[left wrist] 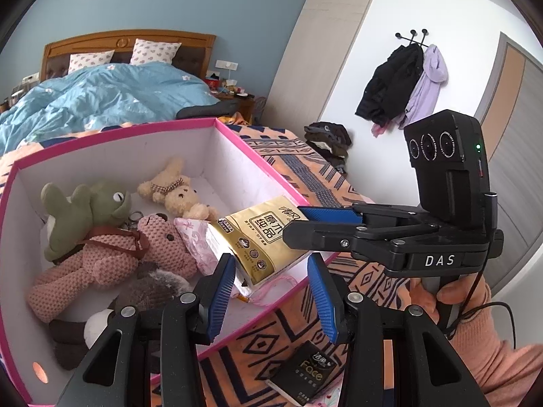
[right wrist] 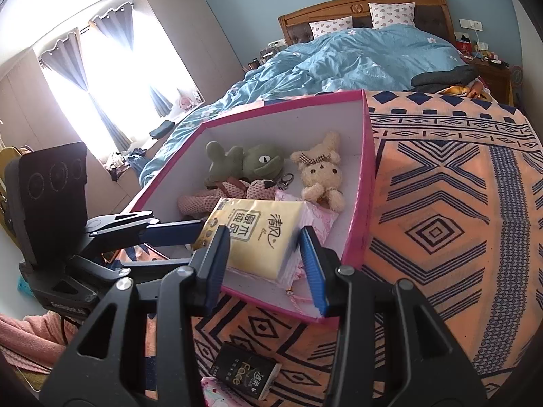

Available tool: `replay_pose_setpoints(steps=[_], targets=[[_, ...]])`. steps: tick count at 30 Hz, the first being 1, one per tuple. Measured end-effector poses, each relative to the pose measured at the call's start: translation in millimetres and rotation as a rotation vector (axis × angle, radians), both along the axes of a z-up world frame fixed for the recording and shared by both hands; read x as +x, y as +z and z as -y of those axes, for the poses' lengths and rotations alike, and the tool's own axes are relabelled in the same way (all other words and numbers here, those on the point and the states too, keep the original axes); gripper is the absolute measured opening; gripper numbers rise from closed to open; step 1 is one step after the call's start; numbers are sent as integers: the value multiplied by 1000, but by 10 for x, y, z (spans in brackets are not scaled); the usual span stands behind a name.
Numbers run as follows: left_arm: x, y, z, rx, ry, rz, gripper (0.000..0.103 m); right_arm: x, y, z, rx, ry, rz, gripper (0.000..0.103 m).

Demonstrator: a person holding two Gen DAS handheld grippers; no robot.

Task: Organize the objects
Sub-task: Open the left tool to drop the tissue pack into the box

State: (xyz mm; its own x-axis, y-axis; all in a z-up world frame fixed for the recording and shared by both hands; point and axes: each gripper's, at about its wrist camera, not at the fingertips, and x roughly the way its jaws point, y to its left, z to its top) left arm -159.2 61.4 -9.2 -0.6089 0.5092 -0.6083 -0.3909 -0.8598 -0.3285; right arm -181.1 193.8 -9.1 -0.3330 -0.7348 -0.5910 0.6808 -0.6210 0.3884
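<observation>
A yellow tissue pack (left wrist: 261, 237) (right wrist: 258, 234) hangs over the near corner of a pink-rimmed white box (left wrist: 118, 129) (right wrist: 368, 186). My left gripper (left wrist: 271, 291) is shut on the pack's near end. My right gripper (left wrist: 298, 224) (right wrist: 266, 264) comes in from the right and is shut on the other end, blue pads against its sides. In the right wrist view one blue finger (right wrist: 169, 229) of the left gripper reaches the pack from the left. Inside the box lie a green frog plush (left wrist: 88, 210) (right wrist: 261, 162), a pink knitted bear (left wrist: 112, 254), a cream bunny (left wrist: 176, 193) (right wrist: 320, 169) and a pink tissue pack (left wrist: 197, 240).
A black tissue pack (left wrist: 305, 373) (right wrist: 244, 369) lies on the orange patterned bedspread (right wrist: 441, 220) in front of the box. A blue duvet (left wrist: 101, 95) covers the bed behind it. A sleeved hand (left wrist: 441, 291) holds the right gripper's handle.
</observation>
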Motion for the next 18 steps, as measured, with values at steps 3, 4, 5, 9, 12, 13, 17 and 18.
replay_pose_setpoints(steps=[3,4,5,9,12,13,17,18], targets=[[-27,-34,10,1,2,14,44,-12,-7,20,13,-3,1,46],[-37,-44,16,2,3,19,44,-12,-13,29,20,-3,1,46],[-47,-55,24,3,5,25,44,-8,-18,46,31,-3,-1,46],[-82,-96,46,13,8,48,44,1,-21,90,61,-1,-8,48],[-107,-129,55,22,8,65,44,13,-18,122,82,-5,-16,50],[-115,-134,58,26,7,69,44,13,-17,131,91,-9,-18,50],[-138,-153,63,22,18,75,44,20,-10,146,100,-26,-24,50],[-142,-160,66,22,20,75,45,23,-5,144,99,-27,-26,50]])
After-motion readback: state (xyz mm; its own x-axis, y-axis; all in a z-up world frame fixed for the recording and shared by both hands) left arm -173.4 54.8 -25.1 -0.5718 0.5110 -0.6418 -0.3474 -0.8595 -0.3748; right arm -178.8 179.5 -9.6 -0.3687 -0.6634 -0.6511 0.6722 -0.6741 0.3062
